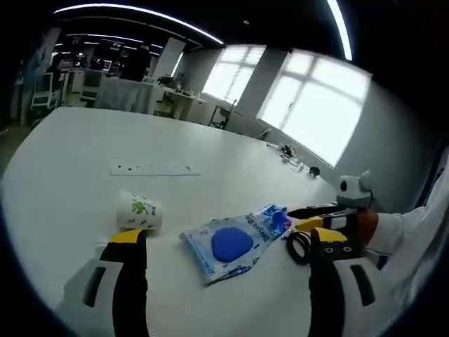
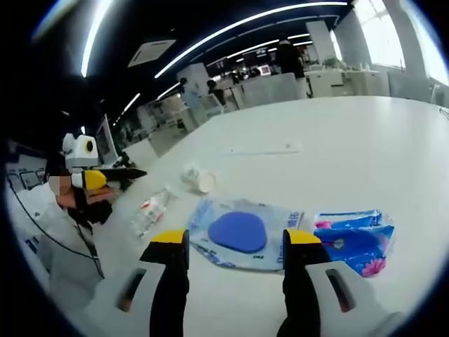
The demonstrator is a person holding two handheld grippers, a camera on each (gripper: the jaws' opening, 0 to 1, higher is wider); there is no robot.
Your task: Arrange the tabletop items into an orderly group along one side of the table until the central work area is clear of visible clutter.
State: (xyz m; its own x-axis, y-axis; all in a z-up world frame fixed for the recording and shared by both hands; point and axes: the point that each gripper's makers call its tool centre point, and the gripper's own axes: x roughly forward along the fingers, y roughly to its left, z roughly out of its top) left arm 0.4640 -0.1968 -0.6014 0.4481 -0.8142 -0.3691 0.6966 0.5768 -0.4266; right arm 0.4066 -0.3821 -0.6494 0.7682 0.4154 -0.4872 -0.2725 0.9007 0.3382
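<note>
A clear packet [image 1: 230, 244] with a round blue pad inside lies flat on the white table [image 1: 84, 140], just beyond my left gripper [image 1: 229, 237], which is open and holds nothing. A white paper cup [image 1: 139, 211] lies on its side by that gripper's left jaw. A smaller blue packet [image 1: 273, 218] rests against the clear one. My right gripper [image 2: 235, 239] is open over the near edge of the clear packet [image 2: 242, 235]. The blue and pink packet [image 2: 354, 240] is to its right, the cup [image 2: 198, 177] beyond, and a clear plastic bottle [image 2: 151, 210] lies to the left.
A white power strip [image 1: 154, 168] lies flat farther out on the table [image 2: 365, 140]. Small cables and plugs [image 1: 291, 158] sit near the far edge by the windows. A person's white sleeve [image 1: 407, 235] comes in from the right. Desks and chairs stand in the background.
</note>
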